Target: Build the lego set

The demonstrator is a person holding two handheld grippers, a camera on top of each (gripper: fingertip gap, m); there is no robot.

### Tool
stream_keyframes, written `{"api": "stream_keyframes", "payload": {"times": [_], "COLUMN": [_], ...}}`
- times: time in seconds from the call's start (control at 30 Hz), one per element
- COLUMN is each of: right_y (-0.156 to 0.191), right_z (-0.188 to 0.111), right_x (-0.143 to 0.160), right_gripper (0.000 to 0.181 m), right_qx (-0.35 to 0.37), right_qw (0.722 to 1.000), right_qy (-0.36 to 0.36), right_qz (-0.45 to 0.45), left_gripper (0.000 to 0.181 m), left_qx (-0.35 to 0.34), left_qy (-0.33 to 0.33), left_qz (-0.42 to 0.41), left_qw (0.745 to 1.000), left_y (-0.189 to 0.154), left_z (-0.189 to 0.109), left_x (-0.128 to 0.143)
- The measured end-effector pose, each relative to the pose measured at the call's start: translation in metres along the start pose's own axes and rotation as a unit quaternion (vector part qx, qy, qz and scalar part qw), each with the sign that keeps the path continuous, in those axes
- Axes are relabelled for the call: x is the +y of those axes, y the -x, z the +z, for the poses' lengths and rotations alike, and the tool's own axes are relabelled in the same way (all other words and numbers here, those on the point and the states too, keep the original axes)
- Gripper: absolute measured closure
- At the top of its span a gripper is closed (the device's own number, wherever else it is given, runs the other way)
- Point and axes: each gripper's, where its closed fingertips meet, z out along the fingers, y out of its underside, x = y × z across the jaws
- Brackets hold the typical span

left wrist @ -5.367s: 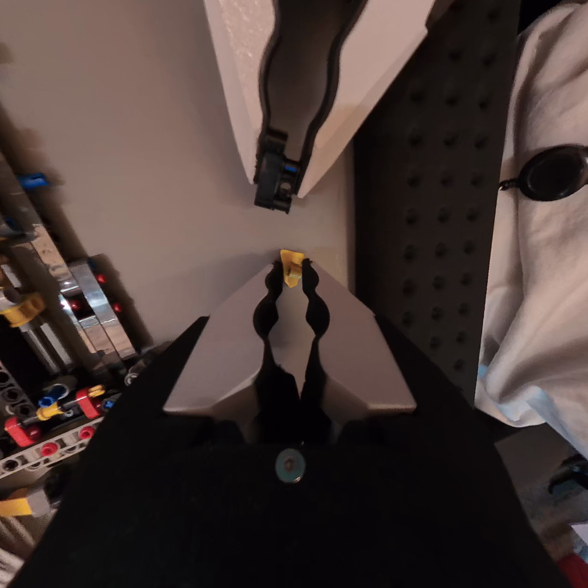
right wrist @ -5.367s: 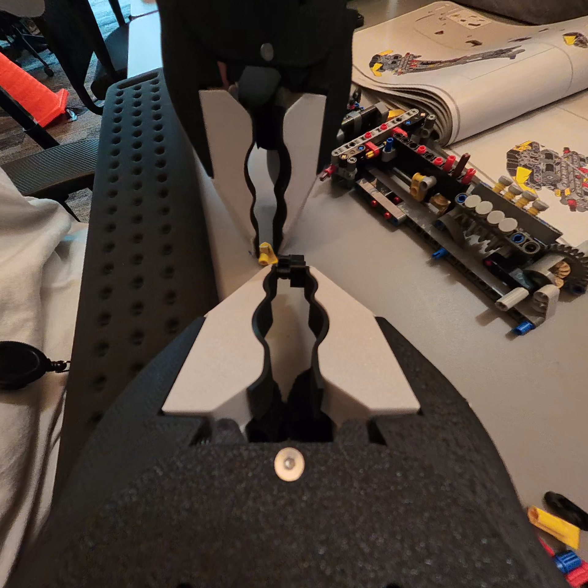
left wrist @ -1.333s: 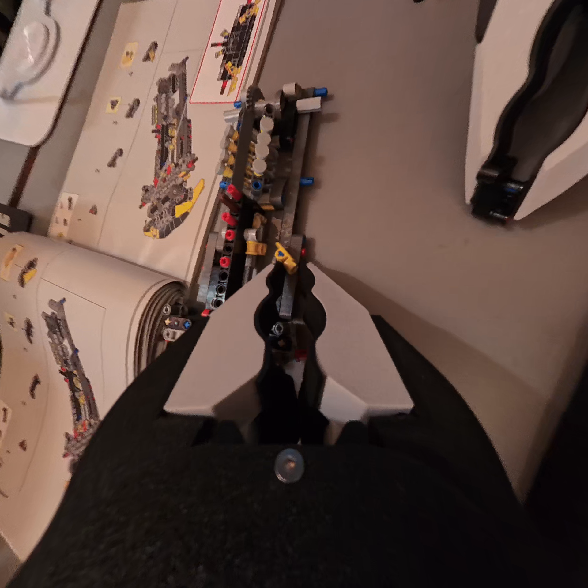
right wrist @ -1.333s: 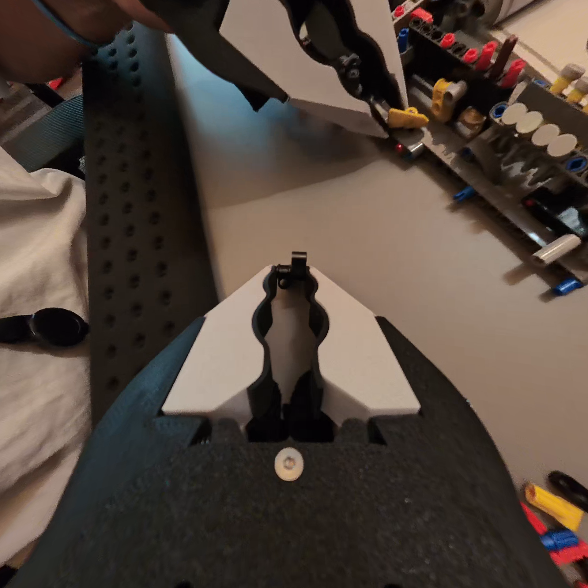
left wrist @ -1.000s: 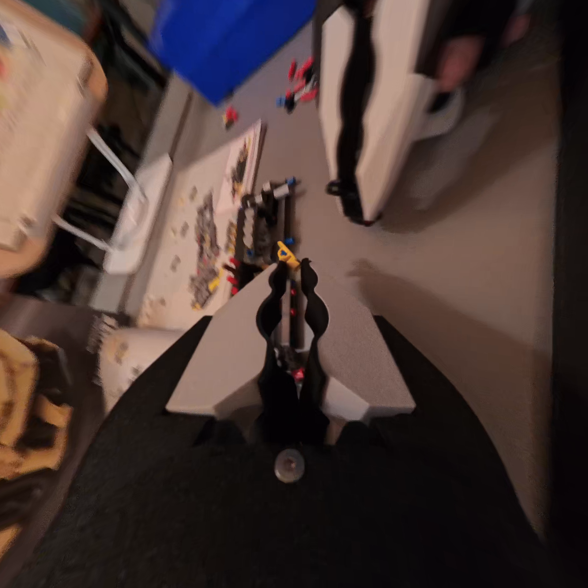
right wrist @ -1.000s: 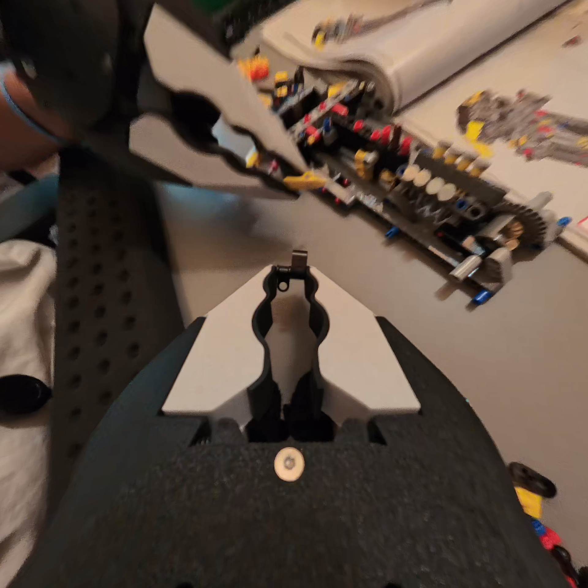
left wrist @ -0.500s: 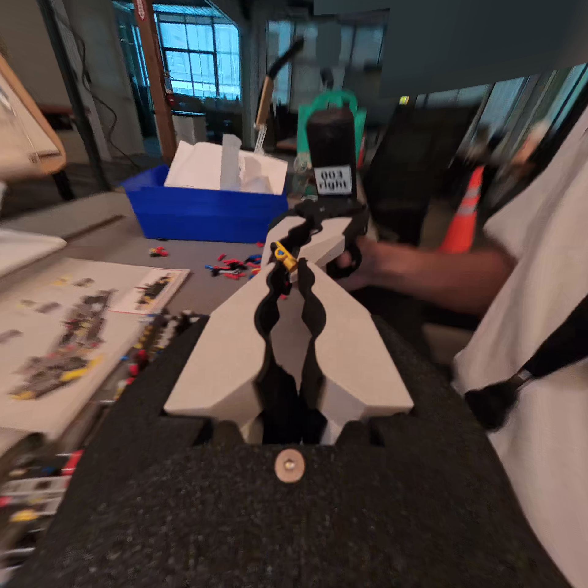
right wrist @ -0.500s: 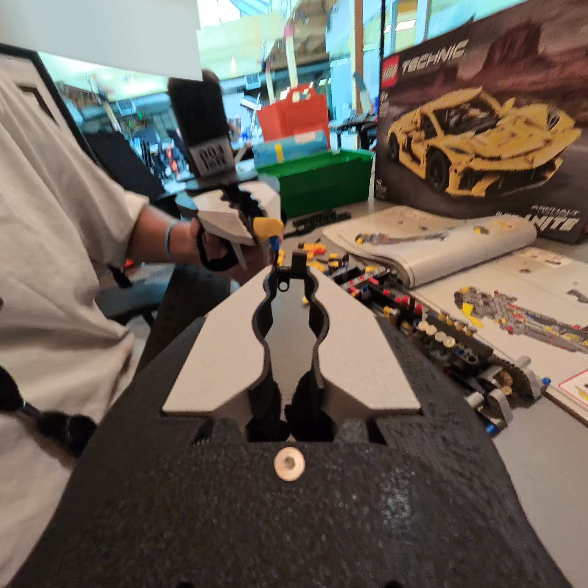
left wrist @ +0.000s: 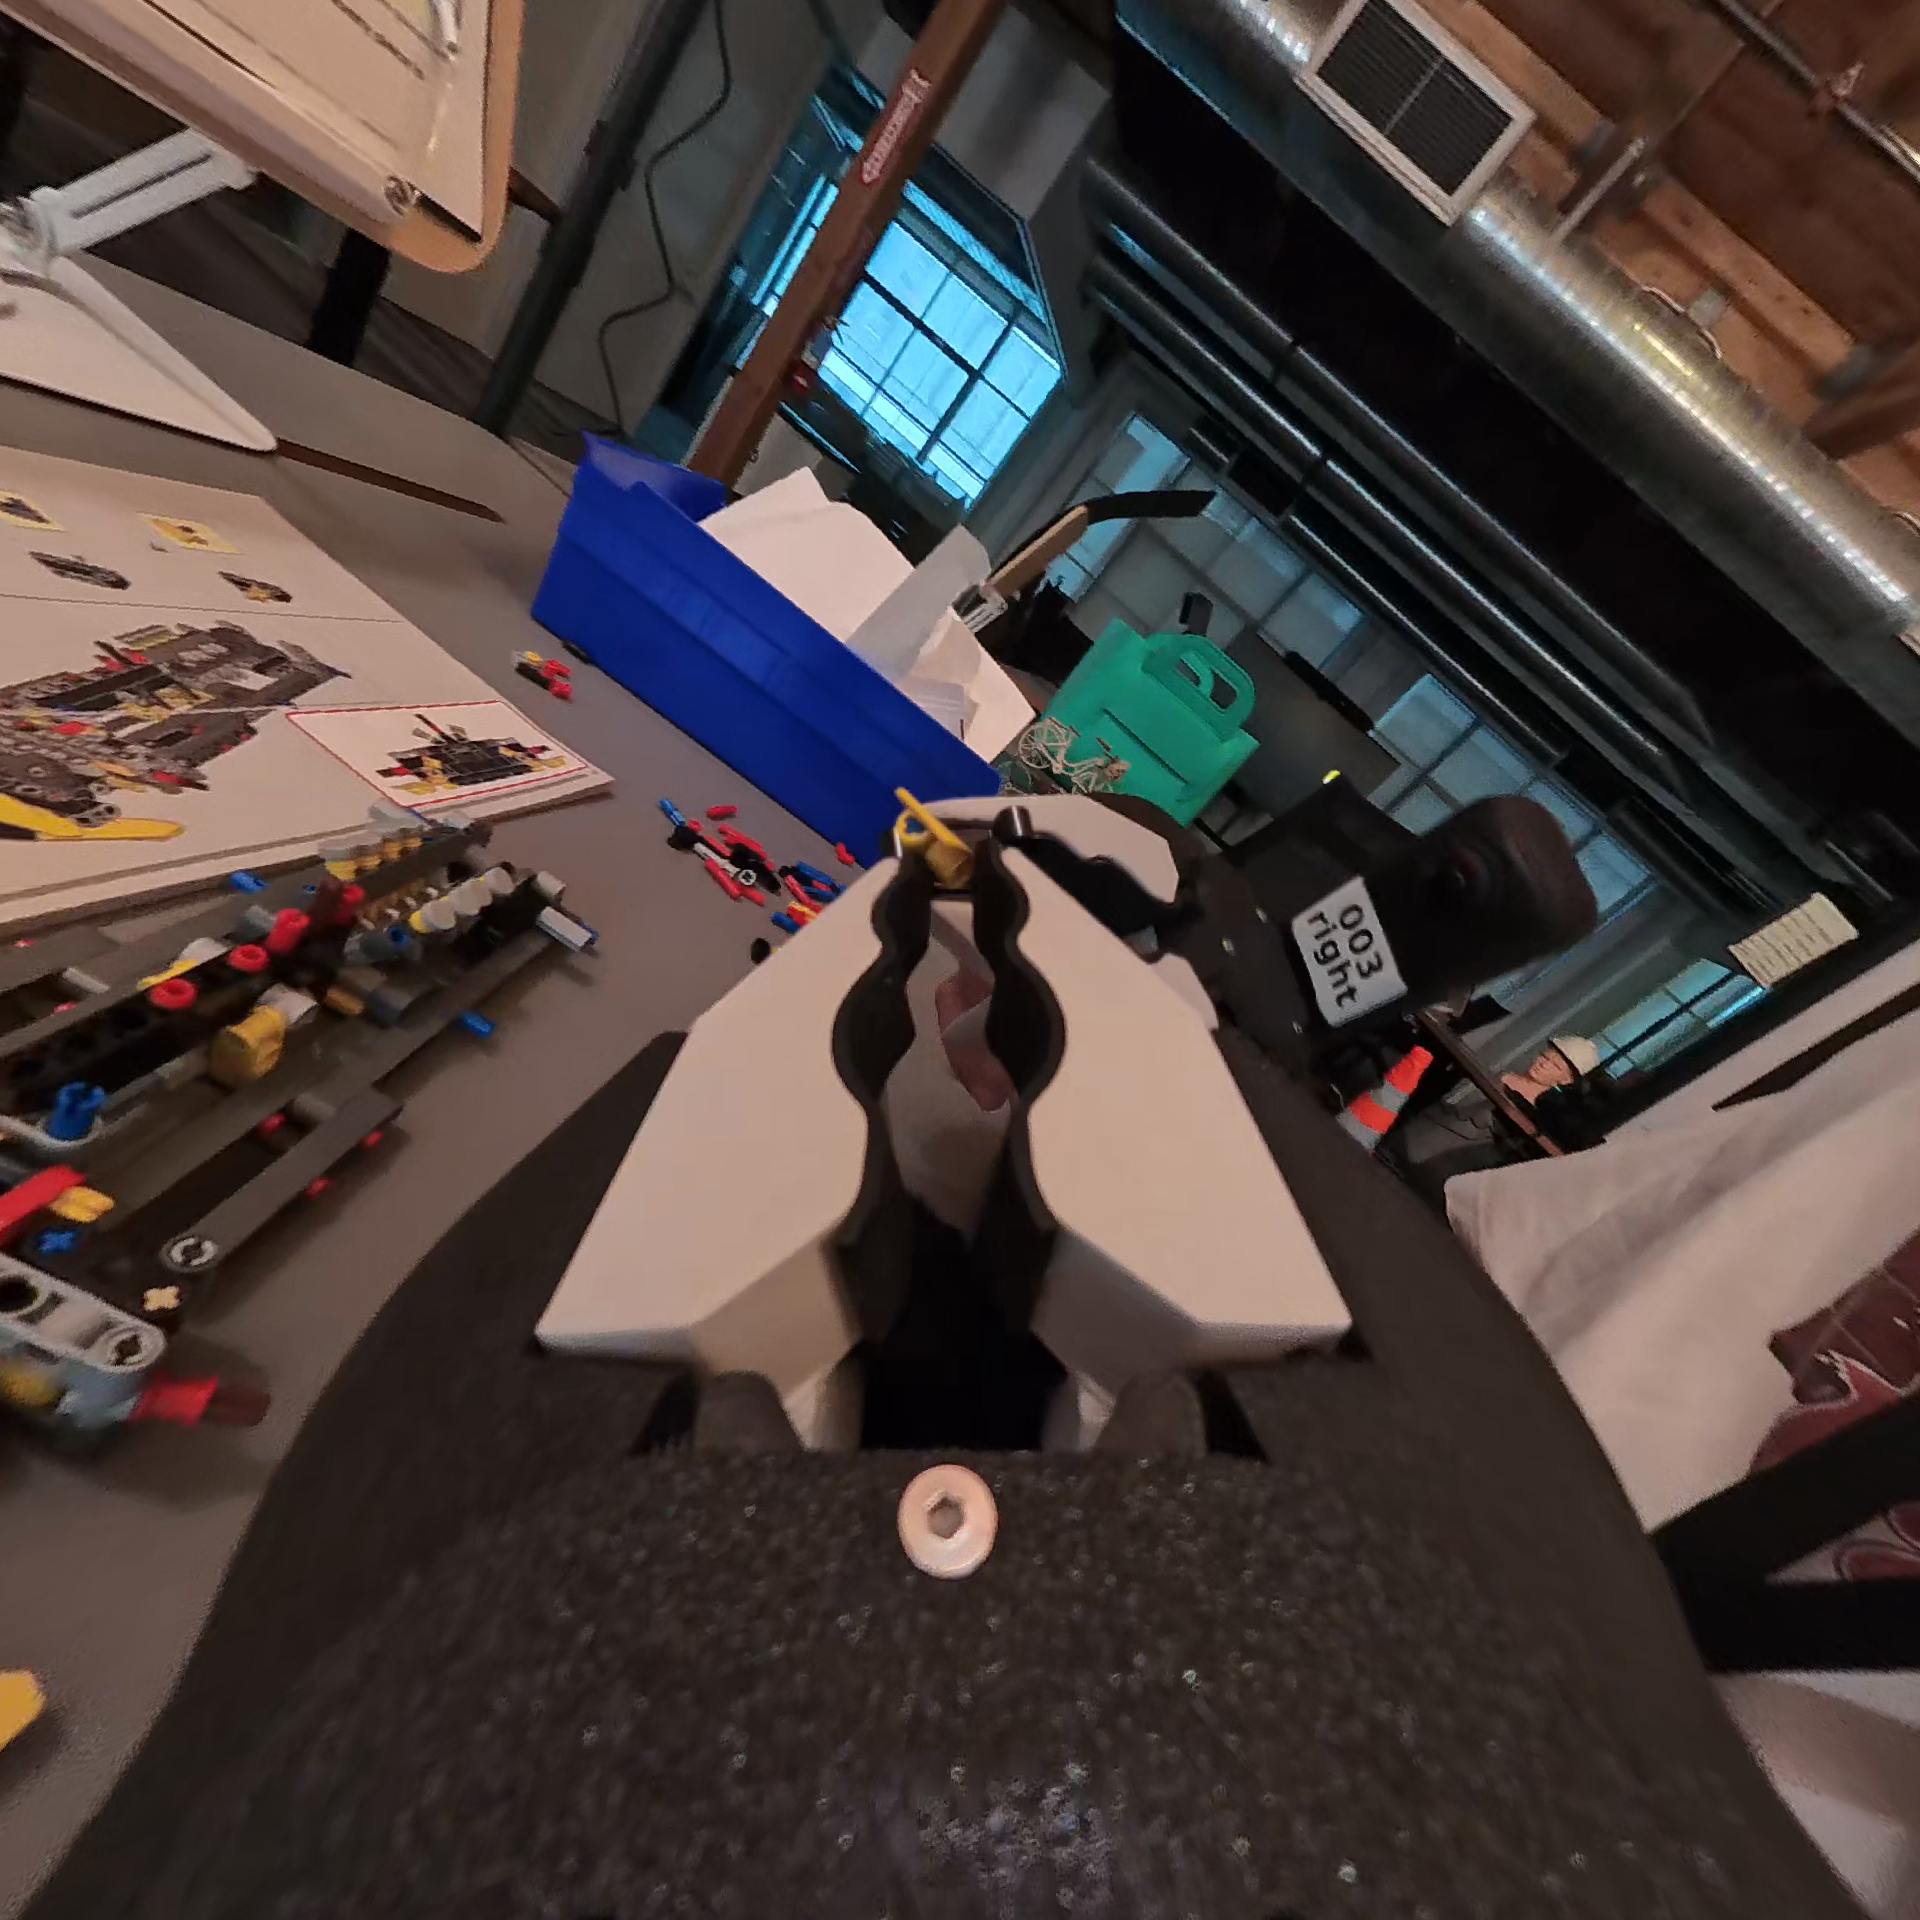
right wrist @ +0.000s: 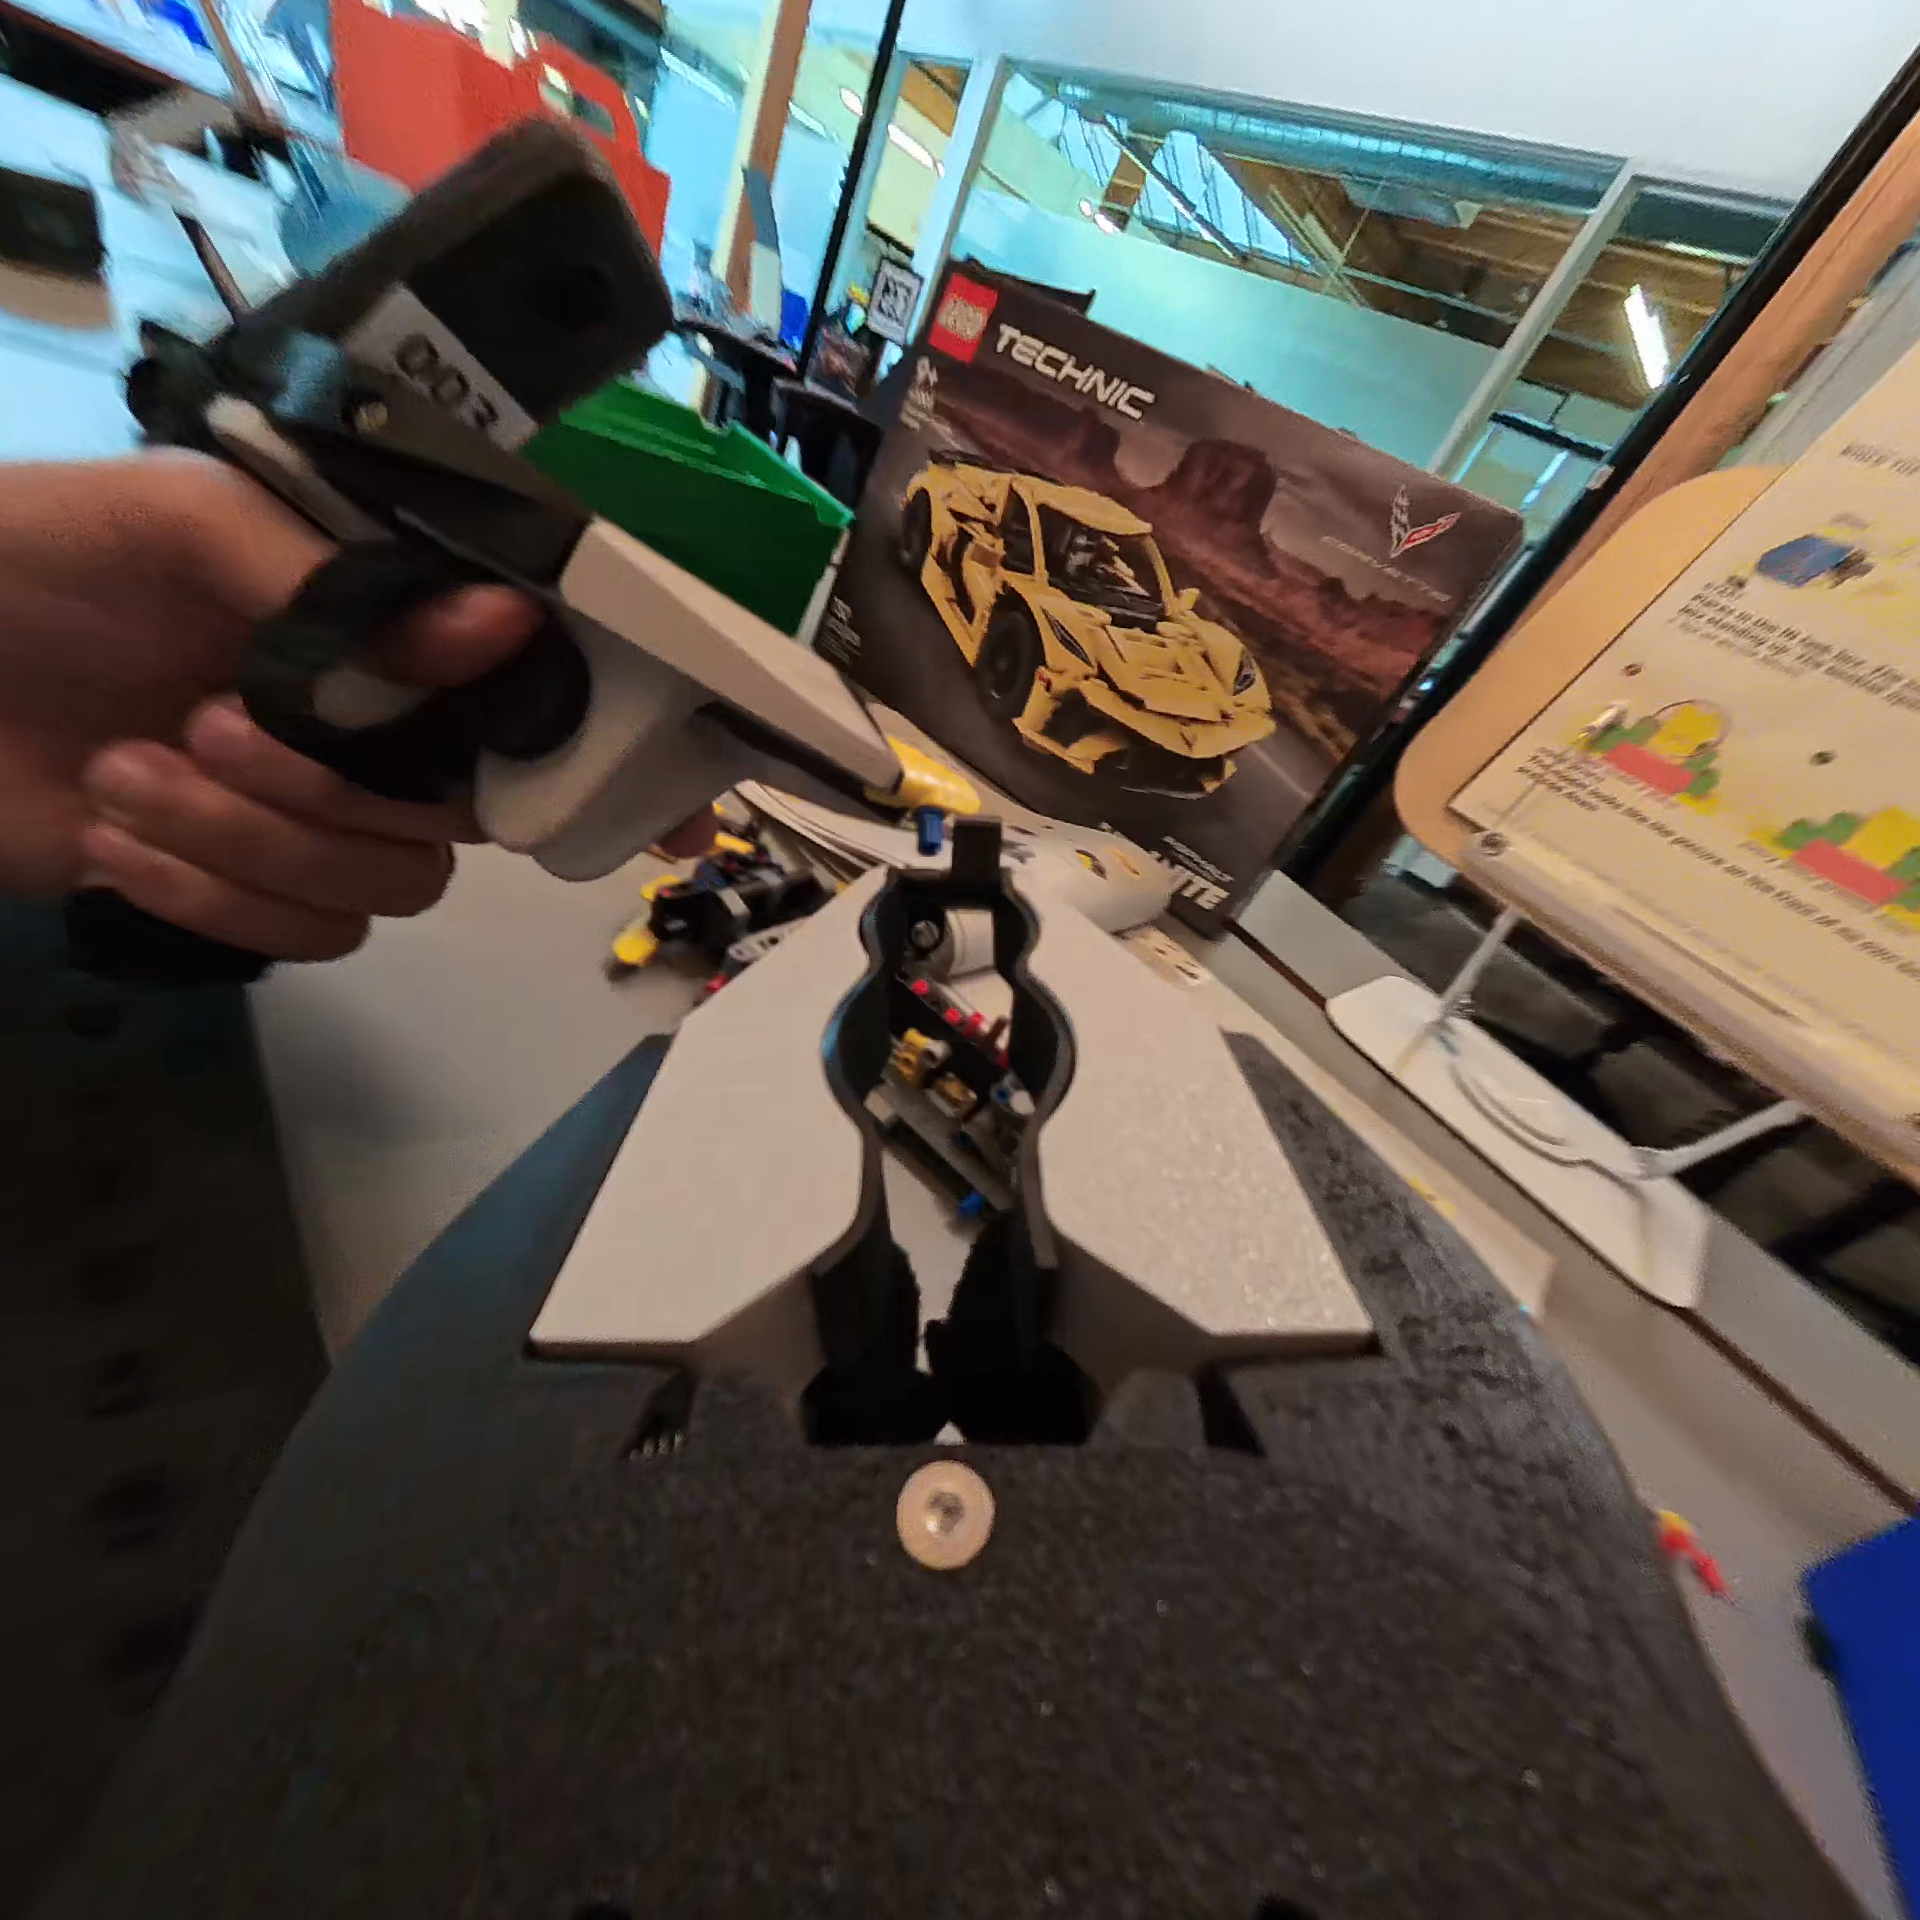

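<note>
Lego chassis (left wrist: 312, 966) lies on the grey table (left wrist: 644, 997) at the left, beside the instruction sheets (left wrist: 208, 665). Raised above it, the left gripper (left wrist: 940, 857) pinches a yellow piece (left wrist: 932, 840), and the right gripper (right wrist: 966, 883) pinches a black piece (right wrist: 975, 847), tips nearly meeting.

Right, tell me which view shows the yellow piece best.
The right wrist view. There the yellow piece is seen from the side, sticking out of the tip of the left gripper, a blue pin under it. The left wrist view shows only a small part of the yellow piece, pinched at its own gripper's tip.
</note>
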Motion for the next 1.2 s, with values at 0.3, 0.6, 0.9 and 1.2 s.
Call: {"api": "stream_keyframes", "payload": {"times": [0.3, 0.6, 0.9, 1.2], "right_y": [-0.005, -0.002, 0.018, 0.021], "right_z": [-0.002, -0.003, 0.002, 0.007], "right_x": [0.002, 0.003, 0.013, 0.036], "right_gripper": [0.166, 0.166, 0.166, 0.167], "right_qx": [0.076, 0.123, 0.076, 0.024], "right_qw": [0.989, 0.94, 0.912, 0.939], "right_qy": [0.031, 0.057, 0.056, 0.085], "right_qz": [-0.127, -0.312, -0.4, -0.333], "left_gripper": [0.174, 0.174, 0.175, 0.175], "left_qx": [-0.083, -0.105, -0.065, -0.128], "left_qy": [-0.002, 0.072, 0.238, 0.499], "left_qz": [0.005, -0.025, 0.031, 0.171], "left_qw": [0.996, 0.992, 0.969, 0.84], "left_y": [0.001, 0.002, 0.013, 0.068], "left_z": [0.006, 0.003, -0.016, -0.082], "left_x": [0.01, 0.021, 0.041, 0.101]}}
